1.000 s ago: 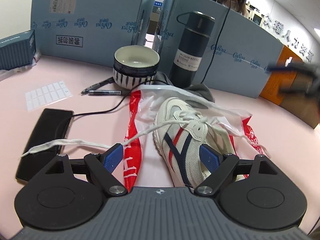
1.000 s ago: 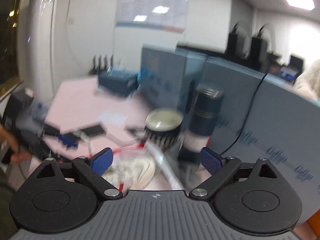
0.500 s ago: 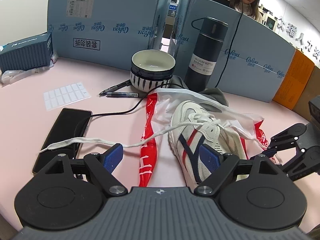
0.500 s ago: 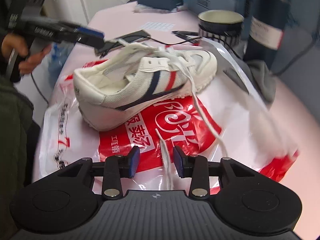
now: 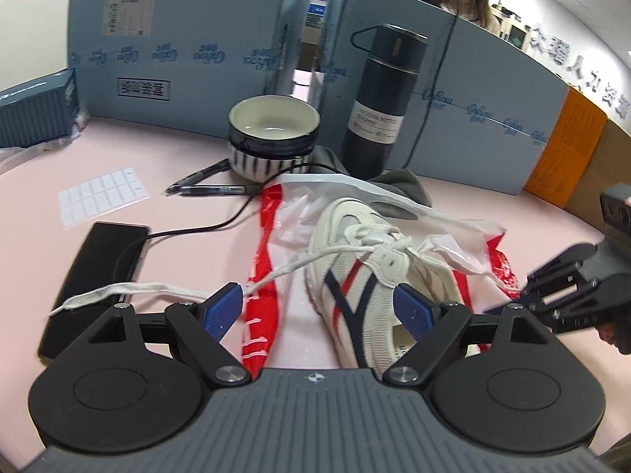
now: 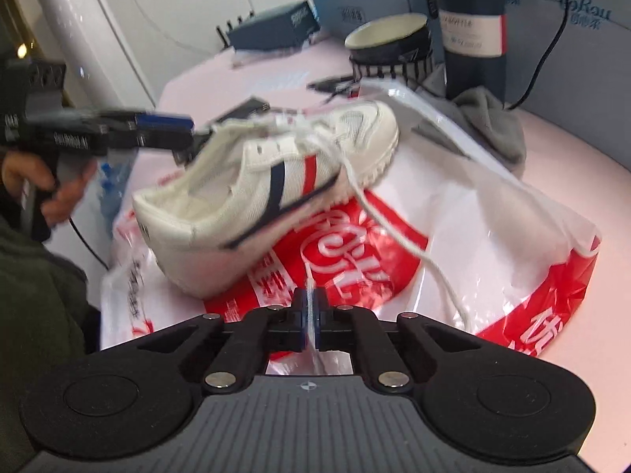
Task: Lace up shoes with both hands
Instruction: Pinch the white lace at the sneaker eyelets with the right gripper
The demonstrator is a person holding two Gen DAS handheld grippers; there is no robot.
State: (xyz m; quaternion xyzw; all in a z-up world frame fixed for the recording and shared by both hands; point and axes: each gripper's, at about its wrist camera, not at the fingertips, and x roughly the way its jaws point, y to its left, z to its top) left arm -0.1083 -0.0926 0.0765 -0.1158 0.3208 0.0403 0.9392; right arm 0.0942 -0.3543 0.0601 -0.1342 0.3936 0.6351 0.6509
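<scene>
The lacing is only at its beginning, I think. The shoe (image 6: 272,189) lies on its side on a plastic bag (image 6: 493,244) on the pink table (image 5: 165,149), and the lace is threaded only through the eyelets close to the toe; the upper holes near the tongue look empty. Both ends are still loose. One lace end (image 5: 130,289) runs from the shoe to the left and lies over a black phone (image 5: 98,260). The other lace end (image 6: 394,236) curves over the red print of the bag.

The right gripper (image 6: 311,315) is closed narrow on this second end; a thin white strip stands between its blue pads. The left gripper (image 5: 319,309) is wide, with nothing pressed between its pads; the heel part of the shoe sits just beside its right pad.

The shoe is white woven cloth with a navy and a red stripe and a ribbed rubber sole. The lace is flat, soft cotton. The bag is thin, shiny and wrinkled, so it may slide easily.
</scene>
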